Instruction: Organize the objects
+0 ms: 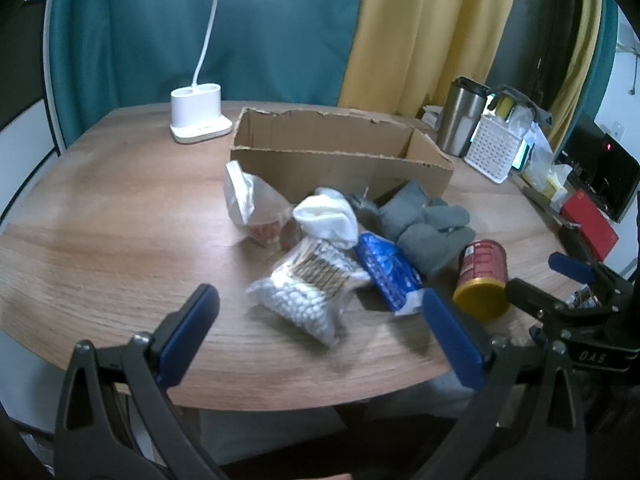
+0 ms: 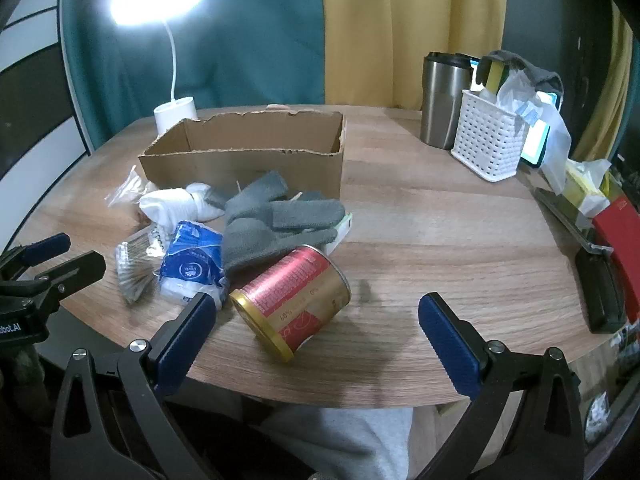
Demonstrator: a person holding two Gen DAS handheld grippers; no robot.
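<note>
An open cardboard box (image 1: 340,152) (image 2: 248,152) stands mid-table. In front of it lies a pile: a clear bag of cotton swabs (image 1: 308,288) (image 2: 136,264), a blue tissue pack (image 1: 388,270) (image 2: 192,264), white socks (image 1: 328,218) (image 2: 176,204), grey gloves (image 1: 428,224) (image 2: 276,220), a snack bag (image 1: 252,204) and a red-and-gold can (image 1: 482,276) (image 2: 296,296) on its side. My left gripper (image 1: 316,308) is open, just short of the swab bag. My right gripper (image 2: 316,312) is open, with the can between its fingers' line.
A white desk lamp (image 1: 198,114) (image 2: 174,114) stands behind the box. A steel tumbler (image 1: 460,116) (image 2: 442,100) and a white perforated basket (image 1: 494,148) (image 2: 490,140) stand at back right. Red and black boxes (image 2: 616,252) lie along the right edge.
</note>
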